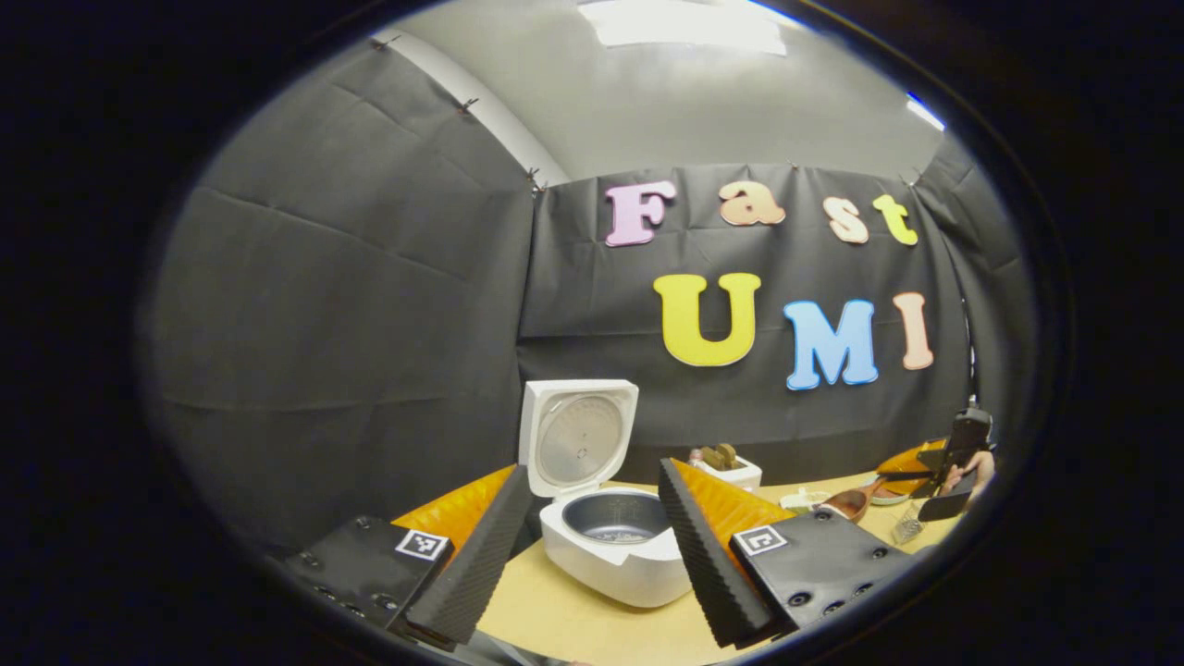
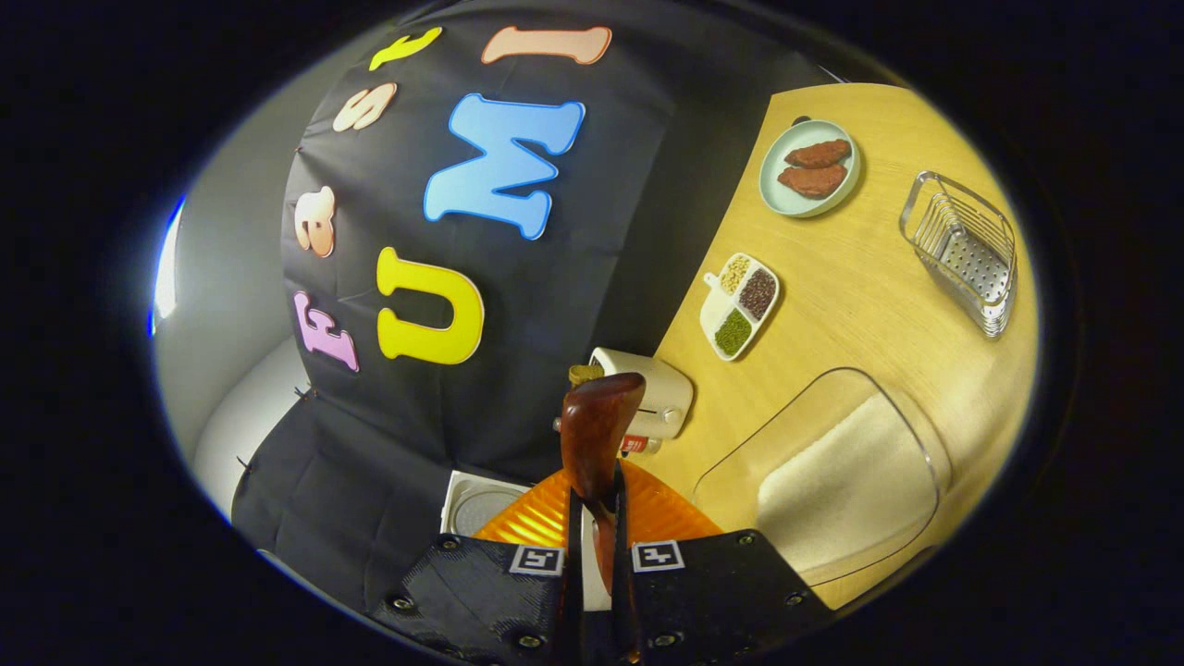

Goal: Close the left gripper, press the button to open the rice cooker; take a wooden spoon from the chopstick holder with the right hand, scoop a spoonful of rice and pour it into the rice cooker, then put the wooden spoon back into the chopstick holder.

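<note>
Black cloth wall [image 1: 370,305], pale ceiling with bright panel [image 1: 684,23], wooden table [image 2: 860,287].

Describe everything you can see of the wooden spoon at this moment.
The wooden spoon is dark reddish-brown, glossy wood, with a rounded bowl on a narrower handle. In the right gripper view the right gripper is shut on its handle, both fingers pressing it, and the bowl sticks forward past the fingertips. It hangs in the air above the table, near the clear container of rice, touching nothing else. In the left gripper view it appears far off at the right, bowl toward the rice cooker. Whether it holds rice is unclear.
</note>
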`<action>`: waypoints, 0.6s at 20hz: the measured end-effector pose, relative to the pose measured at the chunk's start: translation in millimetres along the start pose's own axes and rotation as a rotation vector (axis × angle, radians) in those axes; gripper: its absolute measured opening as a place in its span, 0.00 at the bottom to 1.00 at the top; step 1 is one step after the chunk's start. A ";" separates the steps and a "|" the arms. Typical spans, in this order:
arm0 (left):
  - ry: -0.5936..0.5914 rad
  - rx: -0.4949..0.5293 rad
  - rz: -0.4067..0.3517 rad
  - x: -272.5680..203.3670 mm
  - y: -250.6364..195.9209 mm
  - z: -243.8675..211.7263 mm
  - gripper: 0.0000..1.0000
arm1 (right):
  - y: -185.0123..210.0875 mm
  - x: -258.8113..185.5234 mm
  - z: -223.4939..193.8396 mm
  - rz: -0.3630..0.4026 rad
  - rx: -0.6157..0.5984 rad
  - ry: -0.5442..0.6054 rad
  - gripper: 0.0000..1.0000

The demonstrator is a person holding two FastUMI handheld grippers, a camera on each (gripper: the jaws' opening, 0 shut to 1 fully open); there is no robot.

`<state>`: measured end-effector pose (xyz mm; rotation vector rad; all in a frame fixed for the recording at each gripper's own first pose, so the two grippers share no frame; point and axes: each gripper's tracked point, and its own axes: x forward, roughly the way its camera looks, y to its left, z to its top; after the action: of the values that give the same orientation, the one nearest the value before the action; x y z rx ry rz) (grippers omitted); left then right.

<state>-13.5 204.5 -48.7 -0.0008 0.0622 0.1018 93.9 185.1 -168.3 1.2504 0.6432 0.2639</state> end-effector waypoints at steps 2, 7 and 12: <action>0.000 0.002 0.004 -2.9 2.7 -2.2 0.96 | 21.3 9.8 -12.0 0.031 -0.020 0.025 0.12; 0.011 -0.002 0.033 -10.7 15.9 -9.3 0.97 | 68.1 39.3 -43.6 0.100 -0.048 0.088 0.12; 0.035 -0.024 0.080 -18.8 36.2 -21.6 0.96 | 100.8 71.7 -80.3 0.140 -0.098 0.143 0.12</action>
<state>-37.2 238.5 -69.0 -0.0243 0.0962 0.1830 119.8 317.8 -109.5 1.1914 0.6581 0.4991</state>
